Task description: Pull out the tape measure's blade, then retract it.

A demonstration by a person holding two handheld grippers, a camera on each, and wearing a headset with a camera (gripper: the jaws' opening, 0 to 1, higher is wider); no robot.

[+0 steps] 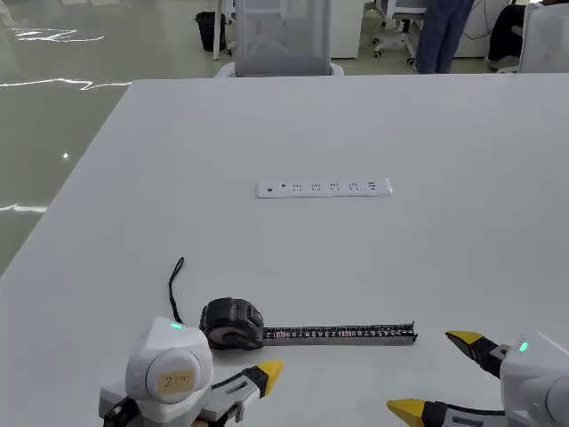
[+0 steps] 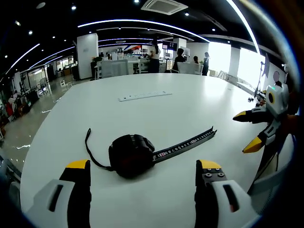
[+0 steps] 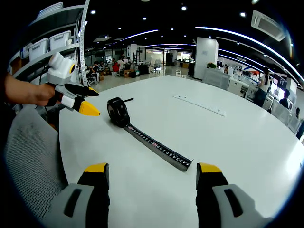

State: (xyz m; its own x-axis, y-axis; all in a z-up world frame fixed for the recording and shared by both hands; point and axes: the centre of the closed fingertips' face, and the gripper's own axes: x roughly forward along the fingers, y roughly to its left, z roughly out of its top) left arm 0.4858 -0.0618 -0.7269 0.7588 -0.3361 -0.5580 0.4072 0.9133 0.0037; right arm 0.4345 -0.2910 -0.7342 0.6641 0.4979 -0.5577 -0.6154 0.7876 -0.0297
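In the head view, the tape measure (image 1: 232, 323) lies on the white table (image 1: 462, 178), its blade (image 1: 342, 334) drawn out flat to the right, along the near edge. The right gripper (image 1: 436, 374) sits near the blade's tip, jaws wide and apart from it. In the left gripper view, the left gripper (image 2: 142, 166) is spread wide with the case ahead between its jaws, untouched, the strap (image 2: 90, 147) trailing left. In the right gripper view, the blade runs away up-left from its tip to the case.
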